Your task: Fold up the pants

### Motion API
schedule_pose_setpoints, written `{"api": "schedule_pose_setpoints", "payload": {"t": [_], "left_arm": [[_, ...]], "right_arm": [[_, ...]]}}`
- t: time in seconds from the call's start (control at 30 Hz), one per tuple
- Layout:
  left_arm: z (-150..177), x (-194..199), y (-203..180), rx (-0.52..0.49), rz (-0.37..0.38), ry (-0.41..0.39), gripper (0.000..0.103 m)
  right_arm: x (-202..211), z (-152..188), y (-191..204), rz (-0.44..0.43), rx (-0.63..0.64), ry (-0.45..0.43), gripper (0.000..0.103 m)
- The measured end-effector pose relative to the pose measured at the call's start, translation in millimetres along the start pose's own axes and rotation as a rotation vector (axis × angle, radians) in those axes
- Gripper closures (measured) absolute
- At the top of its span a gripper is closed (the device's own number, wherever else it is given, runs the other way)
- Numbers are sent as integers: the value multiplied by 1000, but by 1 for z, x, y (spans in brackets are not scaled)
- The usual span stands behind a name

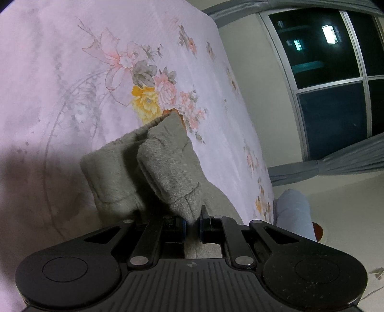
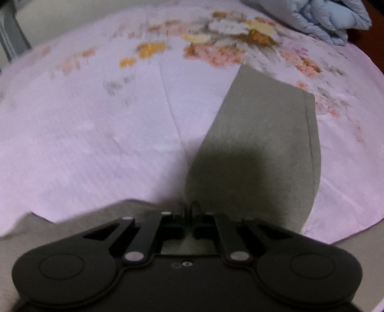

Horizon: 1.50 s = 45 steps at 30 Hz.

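Observation:
The grey fleece pants (image 1: 168, 168) rise in a bunched fold over the pink floral bedsheet (image 1: 72, 72). My left gripper (image 1: 193, 217) is shut on the near end of that fold, with fabric pinched between its blue pads. In the right wrist view a flat pant leg (image 2: 259, 144) stretches away across the sheet (image 2: 96, 132). My right gripper (image 2: 188, 207) points steeply down at the leg's near left edge, its fingers almost touching. I see no cloth between them. More grey fabric (image 2: 36, 225) lies at the lower left.
A crumpled light-blue quilt (image 2: 324, 16) sits at the bed's far right corner. The bed's edge runs beside a dark window (image 1: 324, 72) with grey curtains (image 1: 336, 163). A person's leg (image 1: 292, 211) in pale trousers stands on the floor beside the bed.

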<state>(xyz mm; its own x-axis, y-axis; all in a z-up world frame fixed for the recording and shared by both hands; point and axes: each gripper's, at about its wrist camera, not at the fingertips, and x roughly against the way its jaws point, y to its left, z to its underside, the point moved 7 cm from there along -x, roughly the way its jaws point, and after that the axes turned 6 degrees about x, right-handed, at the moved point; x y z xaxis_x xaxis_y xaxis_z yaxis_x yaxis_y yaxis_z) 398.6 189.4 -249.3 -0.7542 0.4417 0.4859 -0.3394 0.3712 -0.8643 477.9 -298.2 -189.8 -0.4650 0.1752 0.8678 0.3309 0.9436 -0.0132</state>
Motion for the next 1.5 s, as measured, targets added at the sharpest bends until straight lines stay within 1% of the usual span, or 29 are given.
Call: {"api": "schedule_pose_setpoints", "payload": {"t": [0.1, 0.17, 0.27, 0.3, 0.37, 0.4, 0.43, 0.5, 0.53, 0.57, 0.6, 0.63, 0.67, 0.7, 0.73, 0.8, 0.87, 0.97, 1.03, 1.1, 1.13, 1.2, 1.23, 1.3, 1.37, 1.4, 1.43, 1.47, 1.5], "left_arm": [[-7, -1, -8, -52, -6, 1, 93], [-13, -3, -16, -82, -17, 2, 93], [-23, -4, -29, -96, -15, 3, 94], [-25, -4, -35, -111, -12, 4, 94], [-29, -1, -47, -131, 31, 2, 94], [-30, 1, -52, -139, 58, 9, 94], [-29, 3, -53, -149, 67, 13, 94], [-23, 8, -45, -178, 65, 21, 94], [-19, 8, -36, -181, 47, 37, 94], [-13, 5, -21, -180, 7, 64, 94], [-7, 2, -8, -189, -33, 92, 94], [0, 0, 3, -238, -77, 108, 94], [8, -2, 12, -309, -123, 115, 94], [13, -3, 17, -333, -139, 126, 94], [16, -2, 19, -361, -135, 124, 94], [15, 2, 17, -368, -131, 120, 94], [11, 10, 7, -387, -106, 106, 93], [11, 15, -4, -418, -102, 102, 93], [9, 11, -3, -422, -124, 103, 93], [8, 4, 5, -402, -150, 119, 93], [6, 2, 7, -389, -141, 121, 93], [1, 7, 5, -357, -87, 110, 93], [1, 10, 3, -348, -61, 102, 93], [0, 13, -1, -354, -31, 96, 93], [0, 10, -2, -385, -46, 108, 93], [1, 6, -1, -398, -60, 119, 93], [0, 3, 1, -399, -67, 123, 93], [-1, 1, 3, -393, -71, 126, 93], [-1, 1, 5, -382, -69, 129, 93]], "right_arm": [[25, -4, -9, -40, -34, -94, 103], [47, -8, -20, -84, -66, -155, 103], [87, -11, -45, -154, -114, -251, 103], [99, -11, -52, -170, -117, -275, 103], [128, -7, -68, -219, -141, -350, 103], [140, -3, -79, -235, -148, -377, 103], [152, 3, -88, -242, -151, -408, 103], [170, 23, -111, -303, -210, -454, 103], [174, 38, -123, -312, -232, -469, 103], [175, 60, -135, -308, -248, -479, 103], [169, 80, -145, -307, -265, -467, 103], [159, 98, -152, -293, -264, -445, 103], [148, 114, -159, -290, -275, -426, 103], [135, 127, -167, -295, -311, -394, 103], [124, 136, -171, -293, -337, -363, 103], [107, 151, -176, -267, -369, -332, 103], [105, 154, -178, -287, -417, -339, 103], [122, 148, -175, -319, -434, -400, 103], [135, 149, -169, -338, -421, -441, 103], [130, 152, -172, -334, -422, -432, 103], [125, 157, -175, -319, -427, -420, 103], [112, 170, -184, -305, -478, -396, 103], [115, 174, -187, -302, -491, -409, 103], [131, 179, -196, -305, -512, -472, 103], [143, 177, -204, -296, -503, -504, 103], [143, 175, -203, -297, -468, -488, 103], [138, 172, -200, -303, -430, -445, 103], [133, 170, -199, -290, -428, -427, 103], [133, 166, -196, -246, -398, -444, 85]]}}
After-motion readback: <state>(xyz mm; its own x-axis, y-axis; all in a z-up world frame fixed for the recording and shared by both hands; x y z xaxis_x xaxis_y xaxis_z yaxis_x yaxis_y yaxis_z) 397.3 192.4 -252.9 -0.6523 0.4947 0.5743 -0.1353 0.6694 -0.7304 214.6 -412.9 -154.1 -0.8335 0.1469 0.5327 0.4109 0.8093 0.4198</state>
